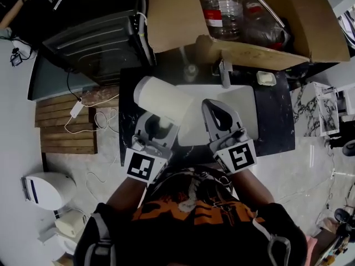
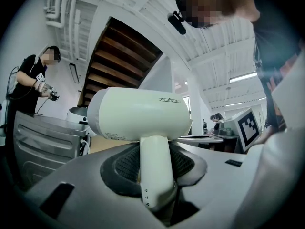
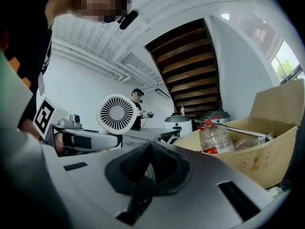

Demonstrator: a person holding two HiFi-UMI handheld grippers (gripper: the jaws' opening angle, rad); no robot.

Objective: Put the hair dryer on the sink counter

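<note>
A white hair dryer (image 1: pixel 162 100) is held by its handle in my left gripper (image 1: pixel 157 129), its barrel out over the left edge of the dark sink counter (image 1: pixel 272 127). In the left gripper view the hair dryer (image 2: pixel 143 112) stands upright and the left gripper (image 2: pixel 155 168) has its pads shut on the handle. My right gripper (image 1: pixel 219 114) hovers over the white basin (image 1: pixel 239 107); in the right gripper view that right gripper (image 3: pixel 150 150) is shut with nothing in it. The dryer's round rear grille (image 3: pixel 117 113) shows to its left.
A faucet (image 1: pixel 224 72) and a soap dish (image 1: pixel 266 78) stand at the back of the counter. Above them a cardboard box (image 1: pixel 260 51) holds plastic bottles (image 1: pixel 222 10). A metal rack (image 1: pixel 100 43), a wooden pallet (image 1: pixel 66 125) with cables and a white appliance (image 1: pixel 47 190) lie left.
</note>
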